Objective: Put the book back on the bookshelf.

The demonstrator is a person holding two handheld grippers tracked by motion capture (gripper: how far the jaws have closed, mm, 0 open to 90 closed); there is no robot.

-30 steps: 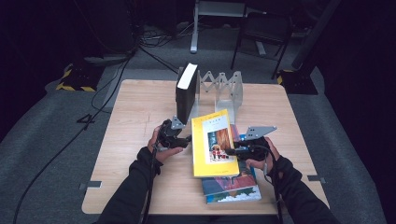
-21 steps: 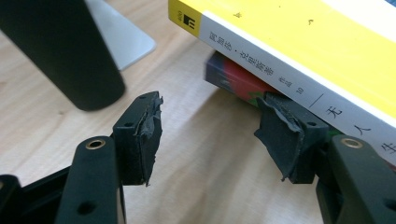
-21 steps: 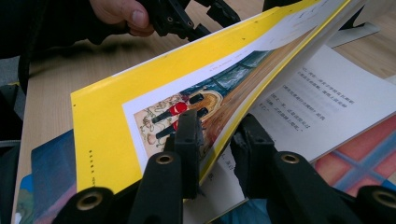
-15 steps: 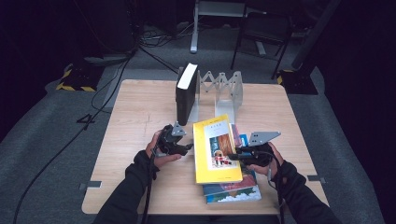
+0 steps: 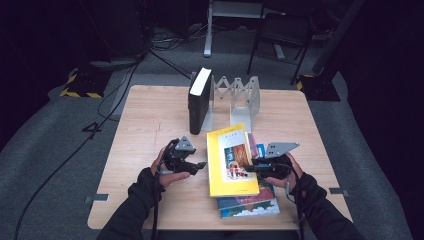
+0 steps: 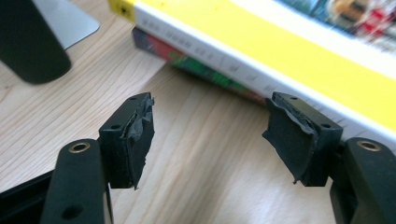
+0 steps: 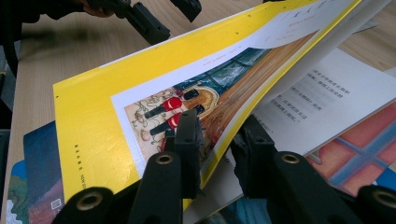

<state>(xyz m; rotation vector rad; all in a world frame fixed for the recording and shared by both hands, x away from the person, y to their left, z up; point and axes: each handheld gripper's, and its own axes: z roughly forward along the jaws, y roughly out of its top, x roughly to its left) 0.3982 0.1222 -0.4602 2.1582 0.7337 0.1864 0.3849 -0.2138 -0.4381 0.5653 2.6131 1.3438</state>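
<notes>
High view is showing a person at a wooden bench (image 5: 150, 125), with a stack of books in the lower middle of the frame. The right tongs (image 5: 250, 168) are gripping the right edge of the yellow book (image 5: 231, 160), the top one of the stack. In the right gripper view the two jaws are pinching its cover and some pages, so this edge is lifting off the white page below it. The left tongs (image 5: 199, 165) are standing just beside the left edge of the book, not touching it; their jaws have just been opening and are now wide, with nothing between them, as the left gripper view is showing.

A black book (image 5: 199, 102) is already standing upright in the grey book rack (image 5: 240, 97) at the upper middle of the frame. I am judging that the work is at an early stage: one book is placed, the yellow one is only being picked up, and the books under it (image 5: 247, 205) are still waiting.
</notes>
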